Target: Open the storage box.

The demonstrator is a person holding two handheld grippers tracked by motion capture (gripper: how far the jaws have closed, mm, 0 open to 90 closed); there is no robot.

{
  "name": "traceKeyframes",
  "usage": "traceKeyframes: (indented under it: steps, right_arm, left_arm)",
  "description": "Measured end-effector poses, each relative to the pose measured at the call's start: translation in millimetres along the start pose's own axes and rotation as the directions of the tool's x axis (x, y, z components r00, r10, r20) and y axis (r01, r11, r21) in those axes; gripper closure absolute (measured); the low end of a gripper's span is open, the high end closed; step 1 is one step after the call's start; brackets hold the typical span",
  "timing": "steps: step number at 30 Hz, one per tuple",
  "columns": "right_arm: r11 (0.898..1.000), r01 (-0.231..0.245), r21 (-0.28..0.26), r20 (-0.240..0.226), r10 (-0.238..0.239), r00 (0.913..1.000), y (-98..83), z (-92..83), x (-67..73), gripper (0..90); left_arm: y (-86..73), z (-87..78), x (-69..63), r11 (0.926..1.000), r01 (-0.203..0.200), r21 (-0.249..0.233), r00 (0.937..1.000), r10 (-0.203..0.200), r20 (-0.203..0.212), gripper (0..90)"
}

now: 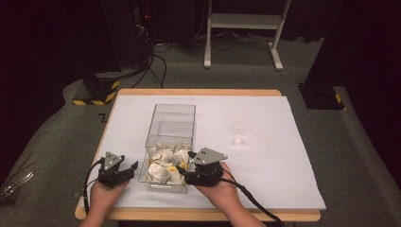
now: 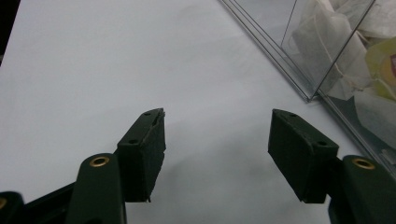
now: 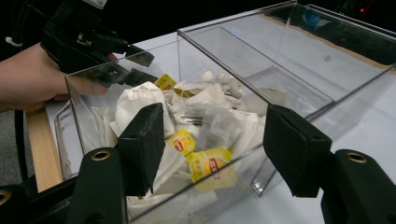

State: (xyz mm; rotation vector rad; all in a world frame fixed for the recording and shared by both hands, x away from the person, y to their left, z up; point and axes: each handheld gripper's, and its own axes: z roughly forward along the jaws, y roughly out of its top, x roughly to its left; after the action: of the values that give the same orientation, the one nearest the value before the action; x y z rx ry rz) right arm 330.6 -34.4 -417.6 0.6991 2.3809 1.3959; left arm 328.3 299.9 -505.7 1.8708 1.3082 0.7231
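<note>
Hands [image 1: 222, 189] flank tea-bag box [image 1: 170, 137].

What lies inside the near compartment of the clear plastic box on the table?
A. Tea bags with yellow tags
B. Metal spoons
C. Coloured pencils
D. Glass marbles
A. The right gripper view looks into the clear plastic box, where white tea bags with yellow tags are heaped in the near compartment; the high view shows the same heap at the box's near end.
</note>
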Motion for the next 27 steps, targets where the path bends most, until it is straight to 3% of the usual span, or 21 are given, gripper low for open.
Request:
traceKeyframes:
  steps: [4,11,19,27]
  right_arm:
    - [1.000,0.003,0.015,-0.035,-0.003,0.9994,6.4,10.4,6.5,37.7]
    - [0.999,0.021,0.027,-0.052,-0.020,0.9984,14.2,22.0,15.2,37.7]
    - [0.998,0.055,0.043,-0.093,-0.051,0.9944,23.9,39.3,27.0,44.7]
    - [0.995,0.058,0.084,-0.108,-0.049,0.9929,29.3,54.6,33.0,47.7]
  left_arm:
    - [0.1,0.1,0.3,1.0000,0.000,0.002,1.0000,0.000,0.003,36.8]
    - [0.0,-0.3,0.7,1.0000,0.002,0.002,1.0000,-0.002,0.006,36.8]
    - [0.0,-0.3,0.7,1.0000,0.002,0.001,0.9999,-0.002,0.010,36.8]
    - [-0.3,-0.5,0.7,1.0000,0.007,-0.005,0.9999,-0.007,0.013,36.7]
